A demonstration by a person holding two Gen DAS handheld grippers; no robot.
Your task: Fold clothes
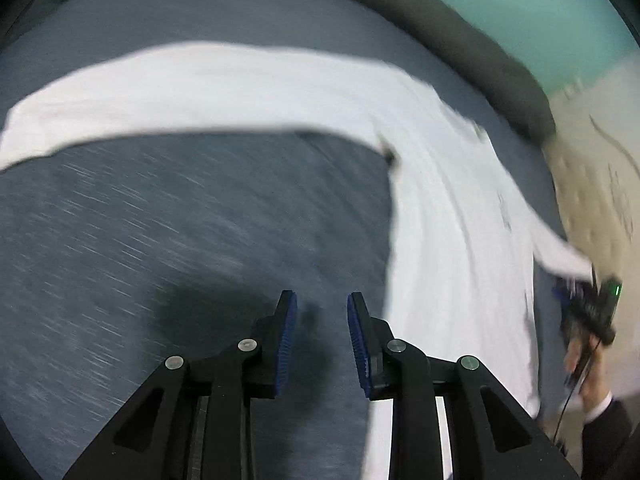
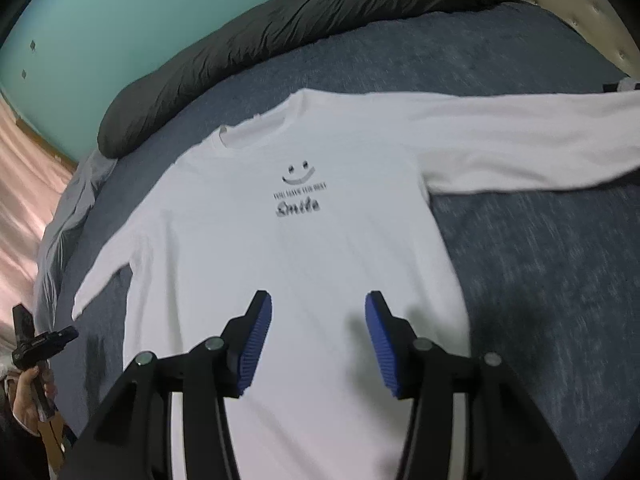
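A white long-sleeved shirt [image 2: 304,248] is lying spread flat, print side up, on the blue-grey bedcover [image 2: 540,260], both sleeves stretched outward, with a dark duvet [image 2: 280,28] bunched along the far edge. The left gripper [image 1: 322,320] is hanging over bare bedcover just beside the shirt, its jaws narrowly apart and gripping nothing. The right gripper [image 2: 318,320] is hovering over the shirt's lower body, jaws about half spread and empty.

Dark rolled duvet [image 2: 288,36] along blue bedspread [image 2: 540,260], beside teal wall [image 2: 120,20].
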